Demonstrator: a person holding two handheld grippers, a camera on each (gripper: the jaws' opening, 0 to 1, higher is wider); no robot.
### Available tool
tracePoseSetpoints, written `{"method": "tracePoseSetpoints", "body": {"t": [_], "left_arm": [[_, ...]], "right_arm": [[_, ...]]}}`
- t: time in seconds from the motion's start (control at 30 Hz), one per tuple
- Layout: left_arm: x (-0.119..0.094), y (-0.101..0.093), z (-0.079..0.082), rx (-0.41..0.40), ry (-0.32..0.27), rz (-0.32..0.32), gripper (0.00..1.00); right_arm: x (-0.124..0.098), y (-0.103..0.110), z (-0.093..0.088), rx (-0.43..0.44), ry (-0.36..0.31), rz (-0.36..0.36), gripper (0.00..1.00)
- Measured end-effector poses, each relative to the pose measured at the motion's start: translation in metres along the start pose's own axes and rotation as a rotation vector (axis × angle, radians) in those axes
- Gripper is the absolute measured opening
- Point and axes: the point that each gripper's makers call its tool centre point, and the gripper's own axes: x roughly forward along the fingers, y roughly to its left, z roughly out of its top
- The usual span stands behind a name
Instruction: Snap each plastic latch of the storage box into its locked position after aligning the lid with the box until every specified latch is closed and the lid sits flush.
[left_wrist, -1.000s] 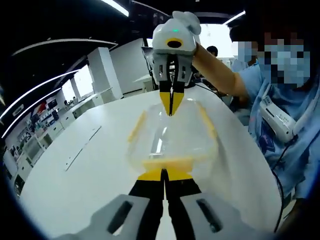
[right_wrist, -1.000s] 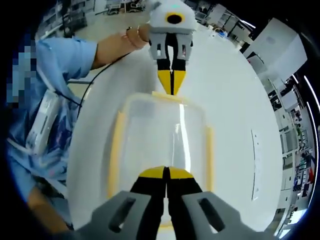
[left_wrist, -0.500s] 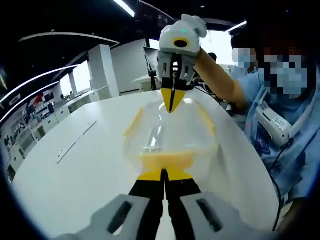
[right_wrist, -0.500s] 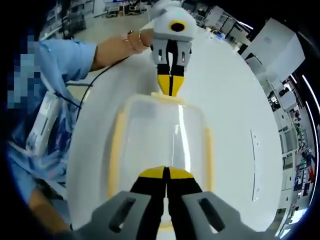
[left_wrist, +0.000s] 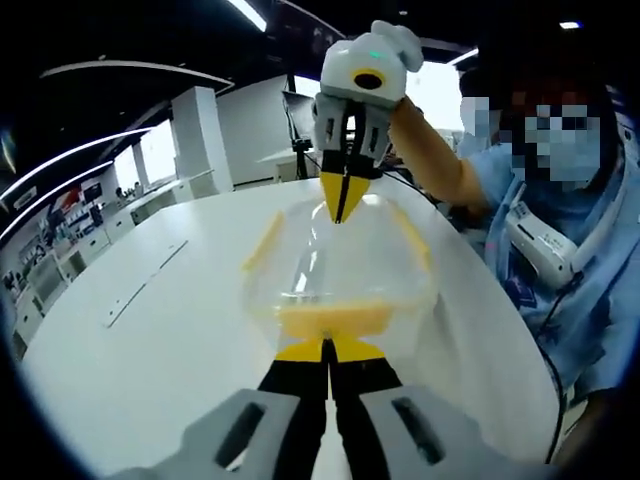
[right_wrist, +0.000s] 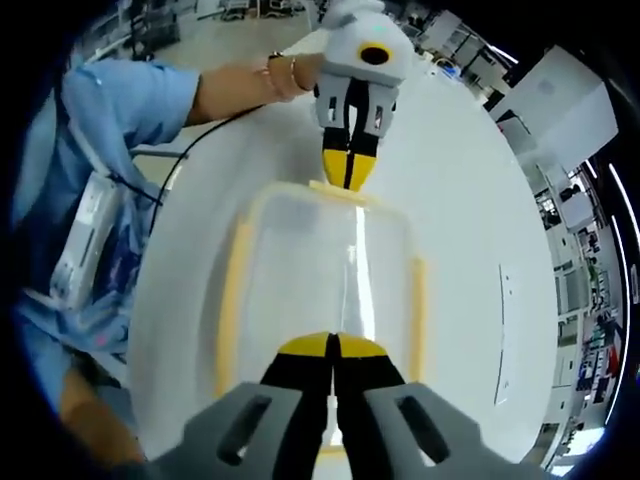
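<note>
Left tongs (left_wrist: 328, 348) are pressed together against the near yellow latch (left_wrist: 333, 320) of the storage box (left_wrist: 340, 265), which sits on the white tabletop (left_wrist: 150, 340) between both tongs. Right tongs (left_wrist: 342, 208), also pressed together, have tilted slightly at the far latch (right_wrist: 335, 190) since a second ago; both end latches look about seated. No readable writing.

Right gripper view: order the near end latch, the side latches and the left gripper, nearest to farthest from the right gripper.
1. Near end latch, at the right gripper, mostly hidden under its tips.
2. Side latches, along the box's long edges, mid-frame.
3. Left gripper, at the far end of the box.
</note>
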Motion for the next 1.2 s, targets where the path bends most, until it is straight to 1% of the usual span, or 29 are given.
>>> {"method": "tracePoseSetpoints", "body": {"t": [0.2, 0.53, 0.57, 0.6, 0.63, 0.7, 0.73, 0.77, 0.8, 0.9, 0.97, 1.03, 1.07, 1.1, 1.13, 1.17, 1.2], "left_arm": [[0.003, -0.002, 0.001, 0.017, 0.009, 0.004, 0.00], [0.006, -0.001, 0.000, 0.000, 0.001, 0.002, 0.00], [0.010, -0.007, -0.008, -0.007, 0.052, -0.038, 0.00], [0.014, -0.014, -0.016, -0.014, 0.104, -0.079, 0.00], [0.032, -0.014, -0.016, 0.007, 0.131, -0.111, 0.00], [0.031, -0.011, -0.040, 0.095, 0.259, -0.107, 0.00], [0.033, -0.013, -0.051, 0.092, 0.330, -0.129, 0.00], [0.037, -0.017, -0.052, 0.059, 0.325, -0.094, 0.00], [0.036, -0.016, -0.052, 0.081, 0.306, -0.092, 0.00], [0.034, -0.018, -0.048, 0.065, 0.296, -0.095, 0.00], [0.036, -0.020, -0.047, 0.074, 0.305, -0.088, 0.00], [0.036, -0.020, -0.047, 0.057, 0.293, -0.095, 0.00], [0.036, -0.022, -0.045, 0.011, 0.267, -0.115, 0.00], [0.034, -0.015, -0.045, -0.040, 0.240, -0.123, 0.00], [0.032, -0.008, -0.045, -0.026, 0.213, -0.116, 0.00], [0.032, -0.009, -0.045, -0.062, 0.182, -0.120, 0.00], [0.031, -0.003, -0.046, -0.111, 0.161, -0.111, 0.00]], "right_arm": [[0.000, 0.000, -0.001, 0.007, -0.009, -0.001, 0.00], [0.000, 0.000, -0.003, 0.005, 0.004, -0.001, 0.00], [0.001, 0.001, -0.005, 0.022, 0.016, 0.006, 0.00], [0.002, -0.002, -0.004, 0.019, 0.005, -0.007, 0.00], [0.002, -0.001, -0.005, 0.023, 0.008, -0.002, 0.00], [0.005, -0.001, -0.005, 0.032, 0.008, -0.003, 0.00], [0.004, -0.002, -0.006, 0.035, 0.008, -0.007, 0.00], [0.005, -0.001, -0.006, 0.036, 0.004, -0.006, 0.00], [0.004, -0.001, -0.006, 0.040, 0.004, -0.007, 0.00], [0.006, -0.001, -0.006, 0.046, 0.012, -0.010, 0.00], [0.006, -0.001, -0.006, 0.048, 0.021, -0.016, 0.00], [0.006, -0.001, -0.007, 0.046, 0.025, -0.018, 0.00], [0.006, -0.002, -0.007, 0.047, 0.025, -0.019, 0.00], [0.006, -0.002, -0.007, 0.047, 0.024, -0.019, 0.00], [0.006, -0.002, -0.007, 0.050, 0.020, -0.020, 0.00], [0.006, -0.002, -0.008, 0.051, 0.013, -0.022, 0.00], [0.006, -0.003, -0.008, 0.053, 0.008, -0.025, 0.00]]}}
